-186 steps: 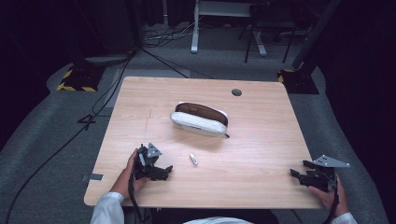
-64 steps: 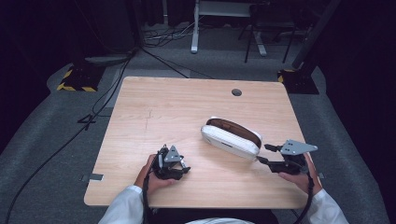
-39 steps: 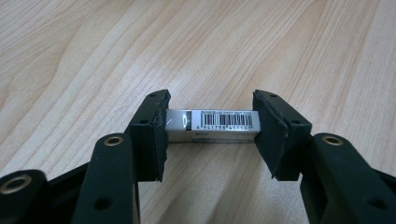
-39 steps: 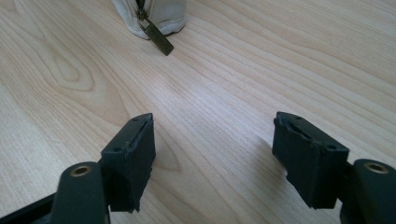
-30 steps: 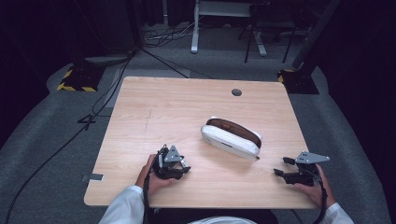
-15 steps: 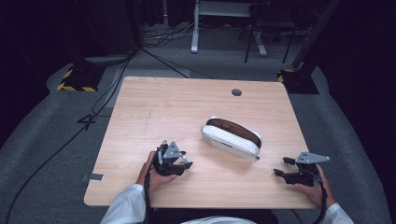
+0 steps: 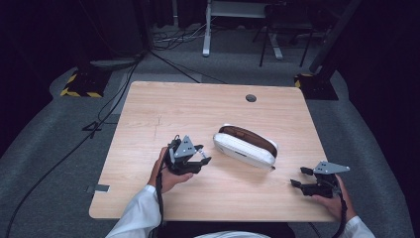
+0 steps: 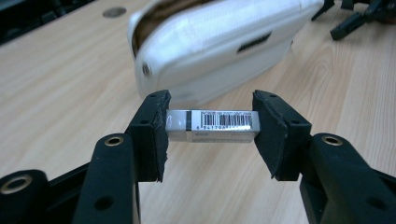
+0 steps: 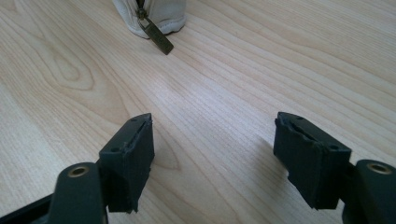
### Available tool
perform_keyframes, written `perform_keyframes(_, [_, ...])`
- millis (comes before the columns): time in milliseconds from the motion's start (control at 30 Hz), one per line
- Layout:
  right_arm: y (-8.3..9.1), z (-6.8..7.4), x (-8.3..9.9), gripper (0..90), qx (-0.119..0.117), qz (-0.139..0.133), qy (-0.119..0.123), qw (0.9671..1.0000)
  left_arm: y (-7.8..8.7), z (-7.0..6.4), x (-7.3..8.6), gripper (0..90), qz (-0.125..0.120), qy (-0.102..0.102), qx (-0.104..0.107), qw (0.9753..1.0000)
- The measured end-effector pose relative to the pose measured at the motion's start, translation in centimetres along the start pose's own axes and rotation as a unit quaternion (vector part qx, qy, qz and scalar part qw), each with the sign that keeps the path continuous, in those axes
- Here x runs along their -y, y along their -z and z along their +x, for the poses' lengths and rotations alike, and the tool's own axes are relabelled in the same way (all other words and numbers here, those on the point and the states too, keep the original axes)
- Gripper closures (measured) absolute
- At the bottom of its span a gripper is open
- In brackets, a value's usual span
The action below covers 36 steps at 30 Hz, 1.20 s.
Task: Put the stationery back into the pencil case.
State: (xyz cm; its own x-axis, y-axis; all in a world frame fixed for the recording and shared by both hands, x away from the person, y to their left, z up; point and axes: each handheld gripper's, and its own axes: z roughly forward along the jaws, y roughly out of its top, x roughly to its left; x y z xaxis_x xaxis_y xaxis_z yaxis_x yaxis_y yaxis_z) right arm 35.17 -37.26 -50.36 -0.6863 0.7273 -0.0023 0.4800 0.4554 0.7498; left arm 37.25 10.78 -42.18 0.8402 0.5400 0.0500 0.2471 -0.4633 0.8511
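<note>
A white zip pouch (image 7: 245, 146) with a brown open top lies in the middle of the table; in the left gripper view the pouch (image 8: 219, 44) sits just beyond the jaws. My left gripper (image 8: 211, 126) is shut on a small white stick with a barcode label (image 8: 212, 126), held crosswise a little above the wood. In the high view the left gripper (image 7: 200, 156) points at the pouch's left end. My right gripper (image 7: 298, 177) rests open near the front right edge. The right gripper (image 9: 212, 144) holds nothing, and the pouch's zip pull (image 9: 158, 37) lies ahead of it.
The wooden table (image 7: 173, 114) has a round cable hole (image 7: 250, 98) near its far edge. Bare wood lies to the left and behind the pouch. Cables and stand legs sit on the grey floor beyond the table.
The pouch has been shifted right and turned since the oldest frame. The small white stick is off the table and in my left gripper, which has risen slightly. The right gripper pulled back from the pouch.
</note>
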Motion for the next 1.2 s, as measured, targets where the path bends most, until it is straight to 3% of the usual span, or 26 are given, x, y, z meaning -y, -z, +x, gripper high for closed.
perform_keyframes(167, [0.0,0.0,0.0,29.5,0.000,0.000,0.000,1.0000,-0.6,-0.3,-2.4,48.3,-0.006,-0.013,0.005,0.9999])
perform_keyframes(500, [0.0,0.0,0.0,29.5,0.000,0.000,0.000,1.0000,-4.1,-1.2,-6.9,48.3,0.000,-0.044,0.025,0.9987])
perform_keyframes(767, [0.0,0.0,0.0,29.5,0.000,0.000,0.000,1.0000,-6.8,-1.4,-8.9,48.3,-0.001,-0.037,0.031,0.9988])
perform_keyframes(1200, [0.0,0.0,0.0,29.5,0.000,0.000,0.000,1.0000,-10.1,-1.5,-9.5,48.2,0.011,-0.008,0.018,0.9997])
